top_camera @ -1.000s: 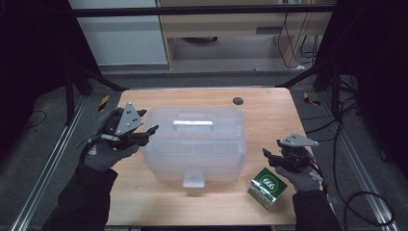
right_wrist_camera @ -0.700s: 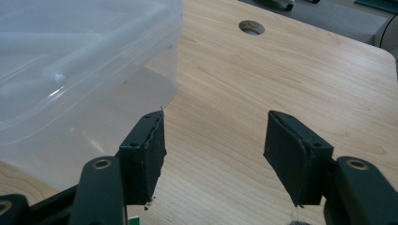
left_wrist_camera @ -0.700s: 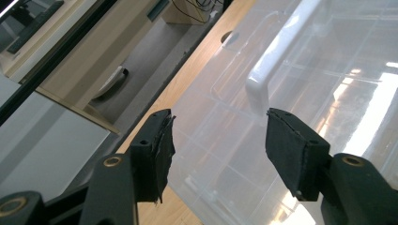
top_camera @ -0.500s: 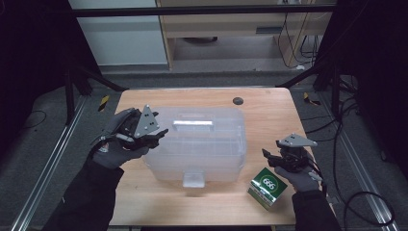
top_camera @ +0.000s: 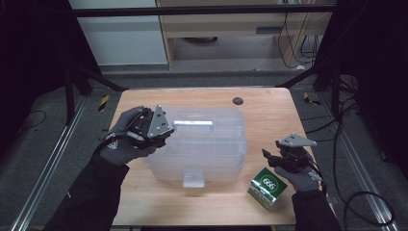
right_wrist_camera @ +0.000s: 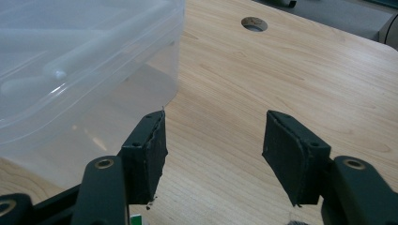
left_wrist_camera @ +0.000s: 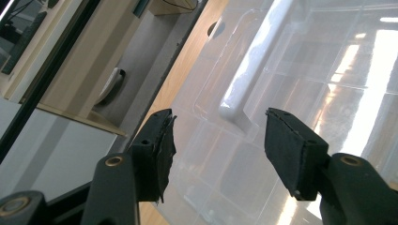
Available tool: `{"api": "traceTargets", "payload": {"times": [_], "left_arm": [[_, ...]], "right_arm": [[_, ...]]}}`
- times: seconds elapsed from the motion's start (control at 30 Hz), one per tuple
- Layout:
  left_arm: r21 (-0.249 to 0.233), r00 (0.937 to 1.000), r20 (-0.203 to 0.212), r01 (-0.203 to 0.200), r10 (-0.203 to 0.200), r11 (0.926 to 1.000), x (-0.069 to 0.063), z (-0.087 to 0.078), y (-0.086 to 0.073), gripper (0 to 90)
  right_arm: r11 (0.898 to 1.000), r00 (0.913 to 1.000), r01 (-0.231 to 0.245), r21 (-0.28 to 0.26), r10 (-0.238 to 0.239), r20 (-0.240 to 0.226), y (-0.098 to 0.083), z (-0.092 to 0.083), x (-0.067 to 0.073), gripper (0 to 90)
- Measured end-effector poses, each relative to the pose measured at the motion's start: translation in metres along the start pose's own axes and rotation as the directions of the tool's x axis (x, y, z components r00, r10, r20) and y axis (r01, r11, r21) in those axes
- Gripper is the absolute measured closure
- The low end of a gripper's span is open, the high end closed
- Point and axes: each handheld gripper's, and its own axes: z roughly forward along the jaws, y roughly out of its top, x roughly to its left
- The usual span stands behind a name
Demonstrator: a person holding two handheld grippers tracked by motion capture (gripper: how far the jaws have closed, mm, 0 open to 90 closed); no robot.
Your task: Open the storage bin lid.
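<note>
Bin: clear plastic storage bin with a lid [top_camera: 199,144], mid-surface, slightly left of centre; long side runs left to right.
Lid handle: white moulded bar [top_camera: 192,123] on top of the lid, toward the far side; in the left gripper view it runs up and away between the two pads [left_wrist_camera: 248,70].
Front latch: pale clip [top_camera: 194,179] on the bin's near wall.
Left claw: [top_camera: 163,137] at the bin's left end, above the lid's left edge; jaws wide, nothing between the pads [left_wrist_camera: 162,145]; in the left gripper view the lid lies just past them. Cannot tell if a pad touches the plastic.
Left hand: grey glove [top_camera: 126,139], dark sleeve coming in from the near left.
Right claw: [top_camera: 267,156] right of the bin, well apart from it, pointing left over bare wood; jaws open moderately wide, nothing held [right_wrist_camera: 211,145].
Green box: small green carton with a white round mark [top_camera: 267,186], near right, just beside the right hand.
Surface: light wooden top [top_camera: 269,115]; round dark hole [top_camera: 237,100] at the far side, right of centre.
</note>
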Motion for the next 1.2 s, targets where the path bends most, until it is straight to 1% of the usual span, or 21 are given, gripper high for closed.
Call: {"api": "traceTargets", "payload": {"times": [0.07, 0.17, 0.2, 0.23, 0.3, 0.4, 0.47, 0.5, 0.53, 0.57, 0.63, 0.7, 0.77, 0.87, 0.9, 0.97, 1.03, 1.1, 1.2], "left_arm": [[0.018, 0.9997, 0.008, -0.025, 0.025, 0.9995, -0.001, 0.003, 0.002, 42.9], [0.025, 0.9994, 0.010, -0.032, 0.032, 0.9992, -0.003, 0.006, 0.004, 43.8], [0.033, 0.9987, 0.009, -0.051, 0.050, 0.9982, -0.002, 0.007, 0.005, 44.1], [0.042, 0.9984, 0.006, -0.056, 0.056, 0.9976, -0.003, 0.009, 0.006, 44.6], [0.038, 0.9982, 0.005, -0.060, 0.060, 0.9975, -0.004, 0.009, 0.007, 45.0], [0.050, 0.9968, 0.002, -0.080, 0.080, 0.9955, -0.004, 0.011, 0.010, 46.8], [0.053, 0.9965, 0.000, -0.084, 0.084, 0.9951, -0.005, 0.012, 0.011, 47.1], [0.059, 0.9956, 0.001, -0.093, 0.094, 0.9939, -0.004, 0.012, 0.012, 47.1], [0.054, 0.9957, 0.000, -0.093, 0.093, 0.9942, -0.005, 0.014, 0.012, 47.3], [0.062, 0.9943, 0.000, -0.107, 0.107, 0.9923, -0.005, 0.014, 0.013, 47.6], [0.064, 0.9935, 0.000, -0.113, 0.113, 0.9915, -0.006, 0.016, 0.014, 48.0], [0.071, 0.9919, 0.003, -0.127, 0.127, 0.9894, -0.007, 0.019, 0.015, 48.4], [0.086, 0.9888, 0.004, -0.149, 0.149, 0.9851, -0.007, 0.021, 0.016, 49.2], [0.088, 0.9867, 0.007, -0.162, 0.162, 0.9828, -0.008, 0.024, 0.018, 50.0], [0.092, 0.9847, 0.002, -0.174, 0.174, 0.9805, -0.009, 0.025, 0.020, 50.8], [0.093, 0.9836, -0.001, -0.180, 0.180, 0.9793, -0.009, 0.027, 0.021, 51.3], [0.100, 0.9800, -0.003, -0.198, 0.199, 0.9752, -0.009, 0.028, 0.023, 51.7], [0.110, 0.9752, -0.004, -0.220, 0.221, 0.9694, -0.010, 0.029, 0.026, 53.0], [0.109, 0.9745, -0.004, -0.223, 0.225, 0.9688, -0.011, 0.032, 0.027, 53.9]], "right_arm": [[1.000, 1.0000, -0.002, 0.001, 0.002, 0.000, 0.000, 0.000, 0.000, 40.3], [1.000, 1.0000, -0.004, 0.002, 0.004, -0.002, 0.000, 0.000, 0.000, 40.4], [1.000, 1.0000, -0.005, 0.004, 0.005, -0.002, 0.000, 0.000, 0.000, 40.5], [1.000, 1.0000, 0.001, 0.004, -0.001, -0.002, -0.001, 0.001, 0.000, 40.5], [1.000, 1.0000, 0.004, 0.005, -0.004, -0.001, -0.001, 0.001, -0.001, 40.5], [1.000, 1.0000, -0.002, 0.008, 0.002, -0.003, -0.002, 0.001, -0.001, 40.6], [1.000, 1.0000, -0.005, 0.011, 0.005, -0.004, -0.002, 0.001, -0.001, 40.7], [1.000, 1.0000, -0.005, 0.011, 0.005, -0.004, -0.002, 0.001, -0.001, 40.7], [1.000, 1.0000, -0.004, 0.012, 0.004, -0.004, -0.002, 0.002, -0.001, 40.7], [1.000, 1.0000, -0.004, 0.012, 0.005, -0.005, -0.002, 0.002, -0.001, 40.7], [1.000, 1.0000, -0.005, 0.013, 0.005, -0.005, -0.002, 0.002, -0.001, 40.8], [1.000, 0.9999, -0.008, 0.015, 0.008, -0.007, -0.002, 0.002, -0.001, 40.8], [1.000, 0.9999, -0.009, 0.017, 0.009, -0.007, -0.002, 0.002, -0.001, 41.1], [1.000, 0.9999, -0.011, 0.017, 0.011, -0.008, -0.002, 0.002, -0.001, 41.4], [1.000, 0.9999, -0.011, 0.018, 0.011, -0.009, -0.002, 0.002, -0.001, 41.7], [1.000, 0.9999, -0.013, 0.020, 0.013, -0.011, -0.002, 0.002, -0.001, 41.9], [1.000, 0.9998, -0.015, 0.021, 0.015, -0.011, -0.002, 0.002, -0.001, 42.0], [1.000, 0.9998, -0.015, 0.023, 0.015, -0.015, -0.002, 0.002, -0.001, 42.3], [1.000, 0.9997, -0.016, 0.023, 0.017, -0.016, -0.002, 0.002, -0.001, 42.5]]}}
